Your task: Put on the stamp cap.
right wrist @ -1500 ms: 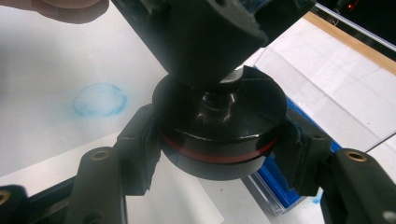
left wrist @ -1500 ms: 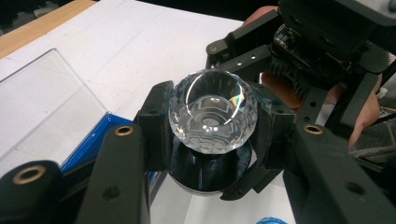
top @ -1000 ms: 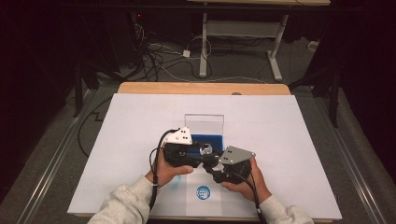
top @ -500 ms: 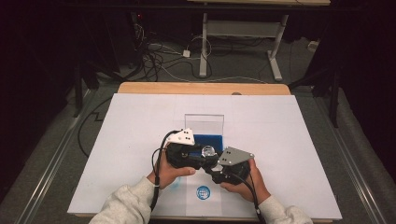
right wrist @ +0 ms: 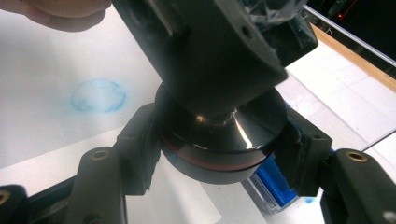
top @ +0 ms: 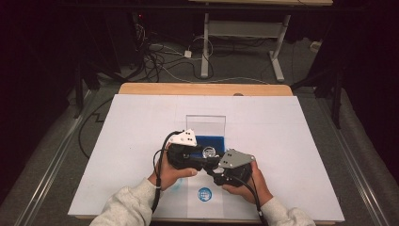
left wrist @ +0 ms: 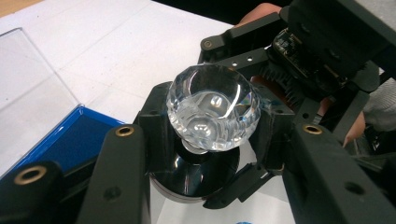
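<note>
On the white table [top: 291, 141], an open clear case [top: 205, 126] with a blue pad [top: 207, 140] lies just behind both hands. The right gripper [right wrist: 219, 154] is clamped tight on the stamp's black base [right wrist: 219, 140]. The left gripper [left wrist: 210, 135], jaws partly apart, grips its crystal knob [left wrist: 213, 114] above the table.

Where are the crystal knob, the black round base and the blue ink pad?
crystal knob [left wrist: 212, 114]: left gripper view, its faceted top.
black round base [right wrist: 219, 140]: right gripper view, its glossy upper face.
blue ink pad [left wrist: 70, 140]: left gripper view, its blue surface.
</note>
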The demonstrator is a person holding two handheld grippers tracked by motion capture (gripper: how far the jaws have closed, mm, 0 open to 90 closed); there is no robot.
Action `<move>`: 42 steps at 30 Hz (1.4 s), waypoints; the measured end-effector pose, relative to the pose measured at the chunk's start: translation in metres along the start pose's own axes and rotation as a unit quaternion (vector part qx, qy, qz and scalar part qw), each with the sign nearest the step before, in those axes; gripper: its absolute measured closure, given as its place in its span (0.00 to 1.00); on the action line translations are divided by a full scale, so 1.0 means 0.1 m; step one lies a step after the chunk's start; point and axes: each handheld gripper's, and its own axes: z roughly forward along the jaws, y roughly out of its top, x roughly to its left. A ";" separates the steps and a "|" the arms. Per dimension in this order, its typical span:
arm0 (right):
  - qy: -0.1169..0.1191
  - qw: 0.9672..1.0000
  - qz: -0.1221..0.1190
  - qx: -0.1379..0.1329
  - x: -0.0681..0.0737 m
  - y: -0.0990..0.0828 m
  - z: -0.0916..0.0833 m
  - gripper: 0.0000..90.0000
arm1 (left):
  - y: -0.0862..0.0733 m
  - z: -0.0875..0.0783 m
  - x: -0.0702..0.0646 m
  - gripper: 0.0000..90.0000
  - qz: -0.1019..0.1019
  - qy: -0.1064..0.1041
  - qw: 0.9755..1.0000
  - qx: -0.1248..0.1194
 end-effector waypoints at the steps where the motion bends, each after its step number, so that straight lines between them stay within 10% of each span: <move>1: 0.000 1.000 0.000 0.000 0.00 0.00 0.00 0.43 | 0.00 0.00 0.00 0.61 -0.001 0.002 1.000 0.000; 14: 0.027 0.999 0.043 0.007 -0.03 -0.04 0.04 0.43 | 0.01 0.04 -0.05 0.60 0.025 0.058 0.998 0.020; 21: 0.046 0.997 0.053 0.033 -0.04 -0.02 0.07 0.43 | 0.03 0.11 -0.20 0.60 0.090 0.090 0.990 0.057; 28: 0.041 0.997 0.057 0.026 -0.04 -0.02 0.04 0.43 | 0.01 0.08 -0.14 0.61 0.086 0.107 0.988 0.065; 31: 0.047 0.997 0.065 0.018 -0.05 -0.02 0.02 0.43 | -0.01 0.04 -0.09 0.62 0.059 0.089 0.994 0.034; 33: 0.041 0.998 0.050 0.020 -0.04 0.02 0.00 0.43 | 0.04 0.04 -0.16 0.62 0.089 0.103 0.989 0.049; 42: 0.045 0.997 0.054 0.023 -0.03 0.01 0.00 0.43 | 0.00 0.05 -0.13 0.62 0.079 0.084 0.992 0.045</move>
